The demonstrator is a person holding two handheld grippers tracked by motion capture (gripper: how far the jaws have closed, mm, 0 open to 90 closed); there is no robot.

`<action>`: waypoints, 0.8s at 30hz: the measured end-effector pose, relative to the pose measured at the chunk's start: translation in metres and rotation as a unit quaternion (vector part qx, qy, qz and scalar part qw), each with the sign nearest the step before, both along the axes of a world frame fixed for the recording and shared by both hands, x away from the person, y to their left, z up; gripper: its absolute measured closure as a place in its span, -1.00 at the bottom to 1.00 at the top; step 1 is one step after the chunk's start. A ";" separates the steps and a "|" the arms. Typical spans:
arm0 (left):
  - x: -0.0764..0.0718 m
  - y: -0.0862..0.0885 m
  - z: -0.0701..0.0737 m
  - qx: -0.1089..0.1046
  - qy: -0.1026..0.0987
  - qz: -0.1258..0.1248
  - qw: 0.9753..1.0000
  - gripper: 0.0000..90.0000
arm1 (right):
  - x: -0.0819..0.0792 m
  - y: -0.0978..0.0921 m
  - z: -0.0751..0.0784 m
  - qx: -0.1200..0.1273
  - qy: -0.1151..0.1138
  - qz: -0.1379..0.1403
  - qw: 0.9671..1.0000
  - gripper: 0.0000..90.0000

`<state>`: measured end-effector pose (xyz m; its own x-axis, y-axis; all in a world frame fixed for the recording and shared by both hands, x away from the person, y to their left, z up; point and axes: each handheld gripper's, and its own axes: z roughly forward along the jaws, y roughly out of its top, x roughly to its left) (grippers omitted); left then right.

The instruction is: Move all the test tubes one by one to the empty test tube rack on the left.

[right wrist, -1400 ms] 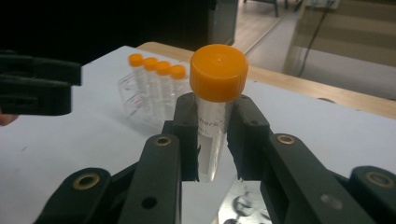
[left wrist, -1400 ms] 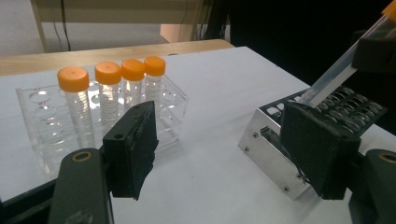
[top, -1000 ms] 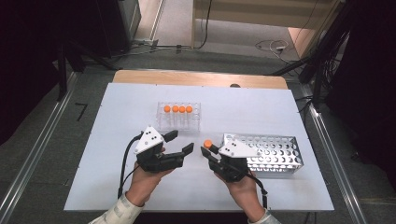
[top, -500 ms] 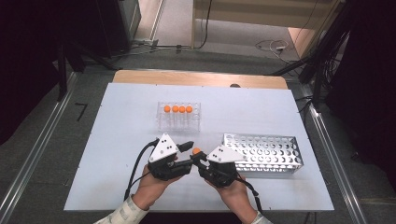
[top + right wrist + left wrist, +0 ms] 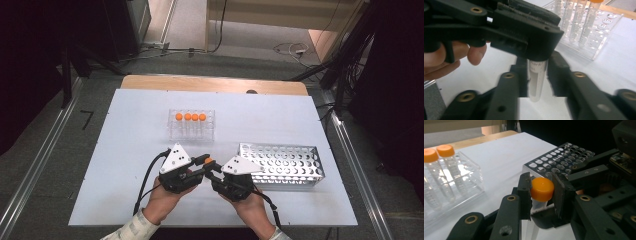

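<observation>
Left gripper (image 5: 541, 192): being closed on the orange cap (image 5: 542, 189). Right gripper (image 5: 537, 75): being clamped round the tube (image 5: 537, 80), above the table (image 5: 130, 130). Item judged light, stiff, slippery, breakable; best gripped mid-body.

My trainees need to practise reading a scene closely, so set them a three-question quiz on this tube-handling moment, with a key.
1. True or false: the left claw is closed on the orange cap of the tube that the right claw holds by its body.
2. How many orange-capped tubes stand in the clear rack? A) two B) four C) six
3. Fill in: the rack with no tubes in it is the ____ rack, which lies to the right of the claws in the high view.

Key: 1 true; 2 B; 3 metal.
</observation>
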<state>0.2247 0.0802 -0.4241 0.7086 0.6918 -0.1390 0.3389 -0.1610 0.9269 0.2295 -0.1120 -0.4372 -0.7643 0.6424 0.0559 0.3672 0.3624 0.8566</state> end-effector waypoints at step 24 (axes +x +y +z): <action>0.038 0.056 0.012 -0.027 -0.002 0.125 0.992 0.56 | -0.008 -0.045 0.010 0.019 0.003 0.000 1.000 -0.54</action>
